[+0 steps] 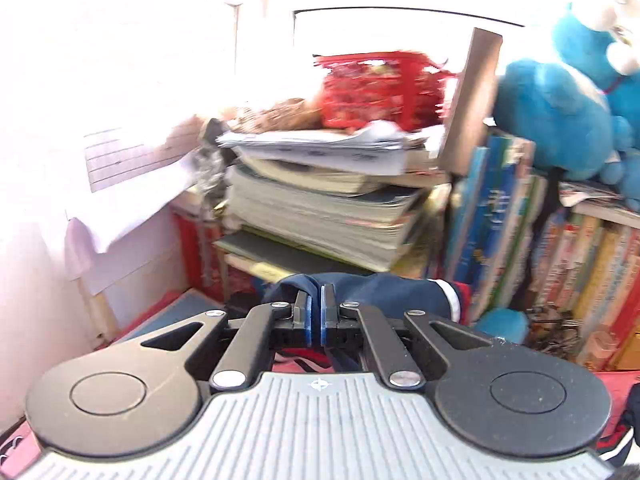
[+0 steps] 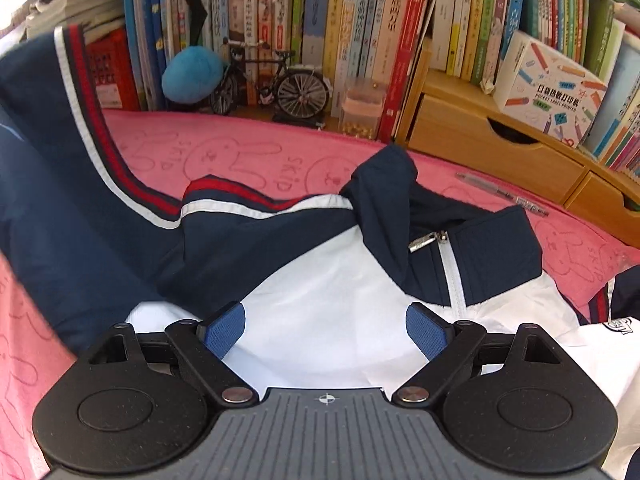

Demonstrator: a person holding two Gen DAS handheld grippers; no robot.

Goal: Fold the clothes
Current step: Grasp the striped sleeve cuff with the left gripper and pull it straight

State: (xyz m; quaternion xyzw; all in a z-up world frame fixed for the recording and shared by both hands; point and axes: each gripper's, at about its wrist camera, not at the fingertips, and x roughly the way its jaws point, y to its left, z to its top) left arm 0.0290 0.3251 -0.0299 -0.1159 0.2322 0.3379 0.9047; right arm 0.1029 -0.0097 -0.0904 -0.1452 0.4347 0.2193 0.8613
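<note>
A navy and white zip jacket with red and white stripes lies on a pink cloth-covered surface. Its collar and zipper pull face up at centre right. One navy sleeve rises up and off to the left in the right wrist view. My left gripper is shut on navy fabric of that jacket, held up in the air. My right gripper hovers open just above the white chest panel, with nothing between its fingers.
A row of upright books, a model bicycle and a wooden drawer unit line the far edge. A pen lies on the pink cloth. Stacked books, a red basket and a blue plush toy stand ahead of the left gripper.
</note>
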